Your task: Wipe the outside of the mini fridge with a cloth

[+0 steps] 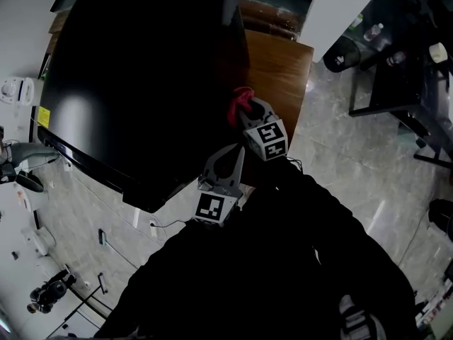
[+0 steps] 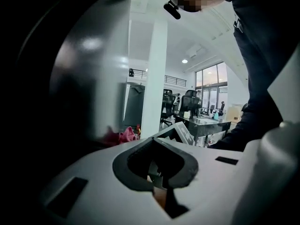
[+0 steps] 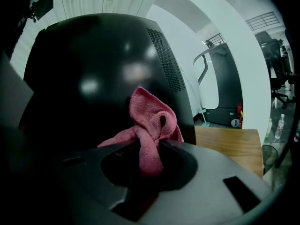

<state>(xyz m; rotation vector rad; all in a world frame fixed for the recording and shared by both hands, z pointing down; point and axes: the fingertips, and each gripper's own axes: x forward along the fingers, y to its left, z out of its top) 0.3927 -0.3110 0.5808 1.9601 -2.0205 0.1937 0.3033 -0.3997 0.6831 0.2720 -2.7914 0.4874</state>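
The cloth point(image 3: 152, 121) is pink, the mini fridge point(image 1: 141, 83) black, the table point(image 1: 276, 69) wood-brown, the floor point(image 1: 354, 168) veined grey

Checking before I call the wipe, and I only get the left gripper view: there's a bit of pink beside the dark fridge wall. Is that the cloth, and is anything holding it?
Observer: Yes. The right gripper is shut on the pink cloth, which bunches up above its jaws.
Operator: Which part of the fridge is the cloth facing?
Observer: A black side of the mini fridge, the one with a strip of vent holes along its edge. Whether the cloth touches it I cannot tell.
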